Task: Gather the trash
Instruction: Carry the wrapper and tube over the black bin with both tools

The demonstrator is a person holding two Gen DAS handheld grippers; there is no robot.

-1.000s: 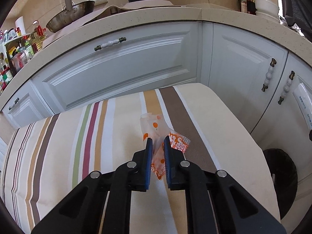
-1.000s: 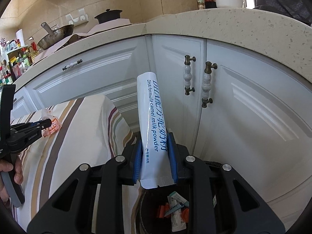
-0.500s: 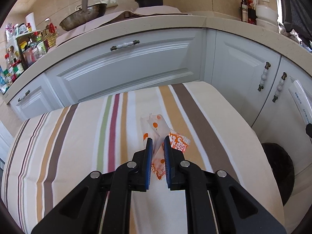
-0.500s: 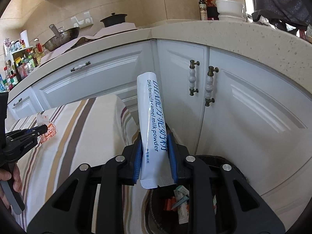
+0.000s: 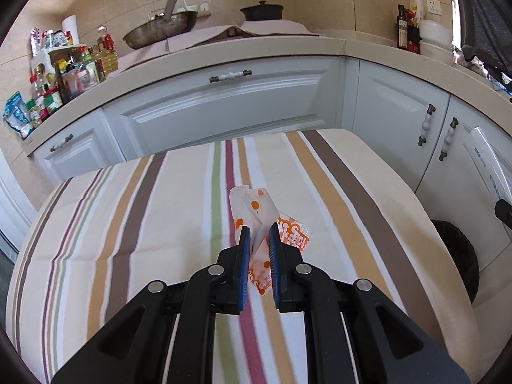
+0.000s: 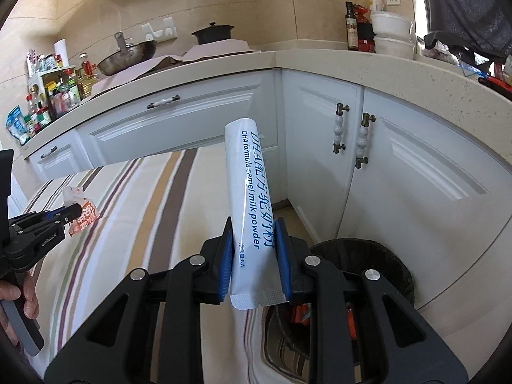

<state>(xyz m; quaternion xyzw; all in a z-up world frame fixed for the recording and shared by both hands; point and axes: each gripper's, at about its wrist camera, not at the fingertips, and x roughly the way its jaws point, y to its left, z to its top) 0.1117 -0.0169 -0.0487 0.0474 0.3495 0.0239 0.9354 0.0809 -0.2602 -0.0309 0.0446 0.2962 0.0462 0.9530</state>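
Note:
My left gripper (image 5: pixel 258 229) is shut on a crumpled orange-and-white snack wrapper (image 5: pixel 256 206), held above the striped tablecloth (image 5: pixel 144 224). In the right wrist view the same left gripper (image 6: pixel 75 211) and wrapper (image 6: pixel 84 216) show at the far left, with a hand on the handle. My right gripper (image 6: pixel 252 224) is shut on a white milk-powder sachet (image 6: pixel 248 185) with blue lettering, which stands up between the blue pads. Below and right of it sits a black-lined trash bin (image 6: pixel 368 256) on the floor, with orange and white wrappers inside. The bin (image 5: pixel 457 249) also shows at the right in the left wrist view.
White corner cabinets (image 6: pixel 320 147) with ceramic handles stand behind the table and bin. The beige countertop (image 5: pixel 256 54) carries a wok, a black pot, bottles and spice jars. The table edge drops off just left of the bin.
Both grippers have drawn back and slightly up from the cabinets, each keeping its hold. More of the tablecloth, the countertop and the bin's rim has come into sight.

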